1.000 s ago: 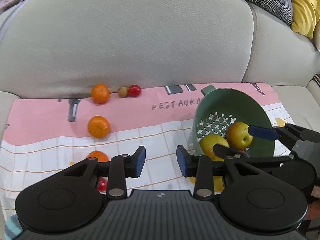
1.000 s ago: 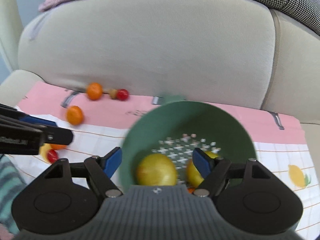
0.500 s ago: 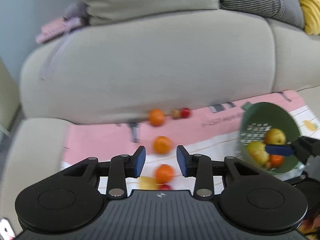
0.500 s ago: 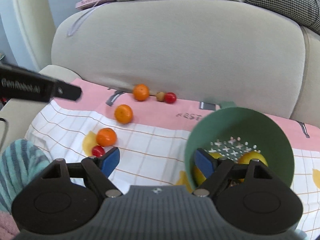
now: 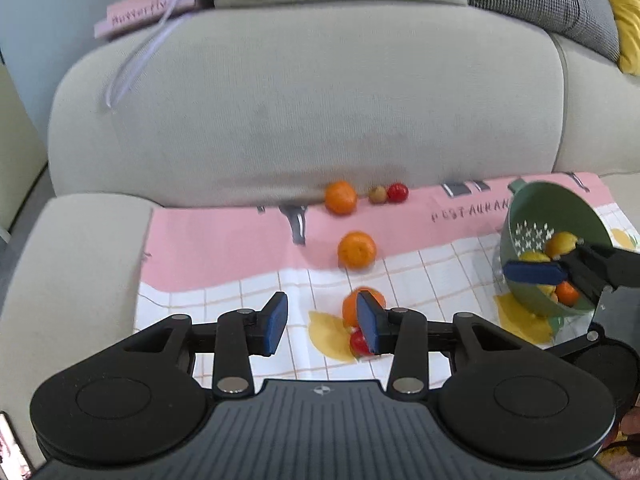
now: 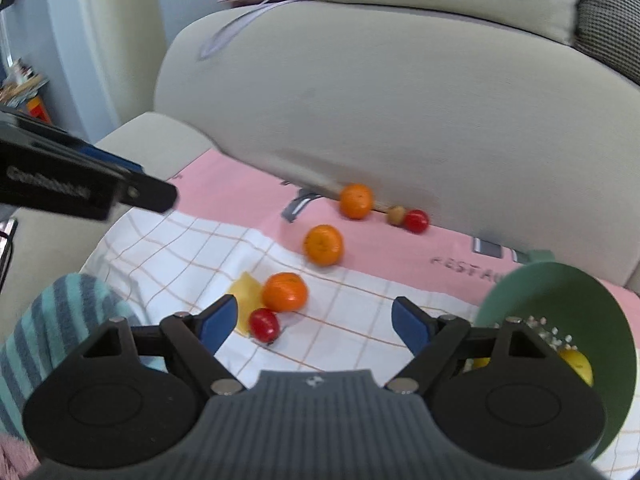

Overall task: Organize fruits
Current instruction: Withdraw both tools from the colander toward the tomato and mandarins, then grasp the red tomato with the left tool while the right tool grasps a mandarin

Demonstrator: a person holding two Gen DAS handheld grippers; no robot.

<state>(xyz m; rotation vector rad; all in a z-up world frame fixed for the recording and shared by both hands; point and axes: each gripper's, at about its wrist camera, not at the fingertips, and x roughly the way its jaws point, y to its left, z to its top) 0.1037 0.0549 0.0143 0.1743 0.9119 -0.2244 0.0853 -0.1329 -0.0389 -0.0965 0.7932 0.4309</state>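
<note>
Hovering over the cloth [image 6: 168,248], both grippers — left [image 5: 322,322], right [image 6: 314,322] — have just been opening, holding nothing. Loose oranges [image 6: 285,292] and tomato [image 6: 264,324] lie beside the colander [image 6: 560,292]; a careless nudge could roll them off.

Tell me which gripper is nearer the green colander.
Right. The right gripper, jaws just opening and empty, sits directly beside the green colander; the left gripper, also empty, is over the cloth farther off.

Orange mandarins [image 6: 323,245] and red tomatoes [image 6: 263,324] on a pink-and-white checked cloth [image 6: 224,204]; green colander [image 6: 576,304]; beige sofa [image 6: 400,100]
</note>
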